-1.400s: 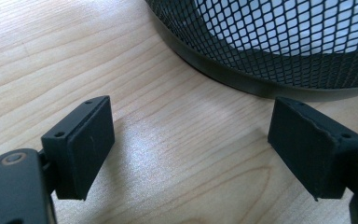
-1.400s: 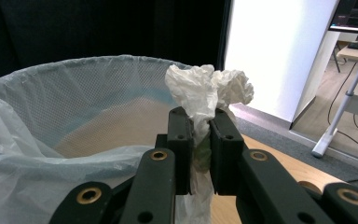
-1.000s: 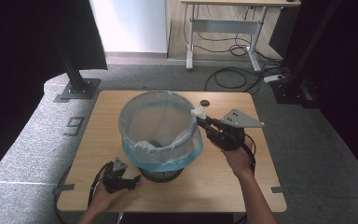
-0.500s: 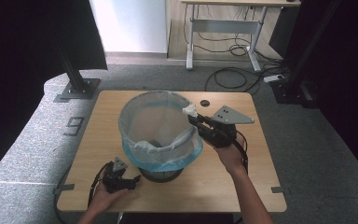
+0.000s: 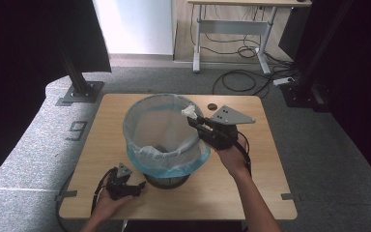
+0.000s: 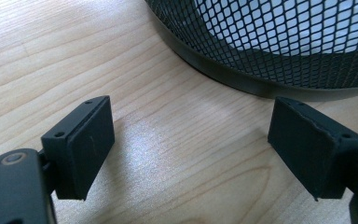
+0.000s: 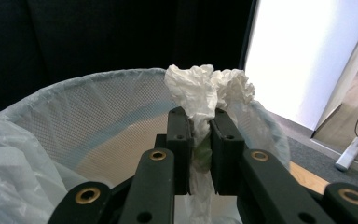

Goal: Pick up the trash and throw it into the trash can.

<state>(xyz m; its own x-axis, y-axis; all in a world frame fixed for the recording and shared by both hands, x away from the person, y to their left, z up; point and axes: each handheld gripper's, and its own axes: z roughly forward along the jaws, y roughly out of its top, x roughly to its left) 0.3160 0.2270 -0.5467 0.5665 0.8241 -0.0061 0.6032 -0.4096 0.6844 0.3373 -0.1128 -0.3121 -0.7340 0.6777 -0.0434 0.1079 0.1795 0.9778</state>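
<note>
Left gripper (image 5: 136,185): my near hand rests it on the wooden table (image 5: 265,145) just beside the foot of the bin, its jaws spread wide with nothing but bare wood between them.

Bin base (image 6: 279,51): in the left gripper view, black wire mesh curves across just ahead of my open jaws, apart from them.

Right gripper (image 5: 196,119): my jaws are pressed together on a crumpled white tissue (image 7: 207,93), which bulges above the pads with a tail hanging below.

Key relation: the tissue sits at the bin's right-hand rim, with the bag's open mouth ahead and below it; its long axis runs roughly upright through my jaws. My right hand is the nearer to the drop, by my reading.

Waste bin (image 5: 162,125): mid-table, upright, lined with a pale blue plastic bag folded over its rim.

Far side: a small dark round object (image 5: 212,105) lies on the table beyond the bin.

Change: over the last second my right gripper has moved leftward from beside the bin to its rim; the left has not moved.
</note>
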